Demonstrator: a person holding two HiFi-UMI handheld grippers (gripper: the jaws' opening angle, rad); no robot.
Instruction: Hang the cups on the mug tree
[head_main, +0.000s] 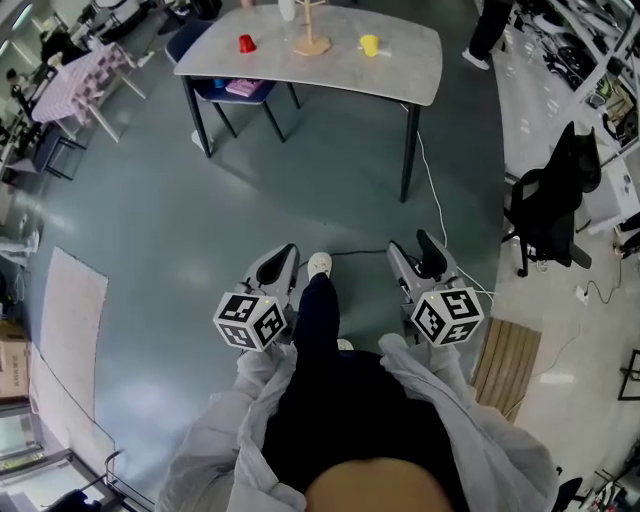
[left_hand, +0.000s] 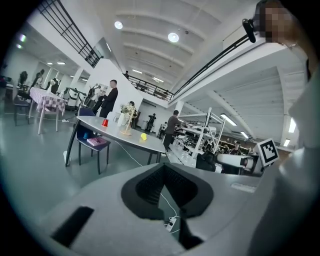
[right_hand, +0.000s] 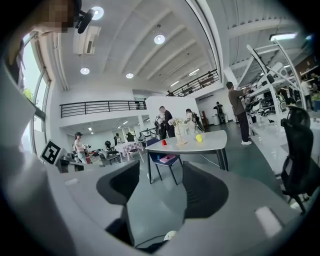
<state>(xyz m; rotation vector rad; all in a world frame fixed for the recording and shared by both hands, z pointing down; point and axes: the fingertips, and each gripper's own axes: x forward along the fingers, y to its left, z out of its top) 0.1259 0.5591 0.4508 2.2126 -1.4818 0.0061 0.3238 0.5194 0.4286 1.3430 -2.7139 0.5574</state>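
Desk (head_main: 400, 70), well ahead: red cup (head_main: 246, 43) toward left edge, mug tree (head_main: 311, 30) mid-desk, yellow cup (head_main: 369, 44) beside it. Left tool (head_main: 288, 252) pinched together, empty; right tool (head_main: 412, 246) parted, empty. Hazard: floor cable (head_main: 430, 190) may snag the approaching feet.

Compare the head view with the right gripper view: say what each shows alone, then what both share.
Head view only: a slatted wooden panel and a pale sheet on the floor. Right gripper view only: ceiling lights and a balcony railing. Both: the grey table with the red cup, the yellow cup and the mug tree between them, plus the open, empty right gripper.
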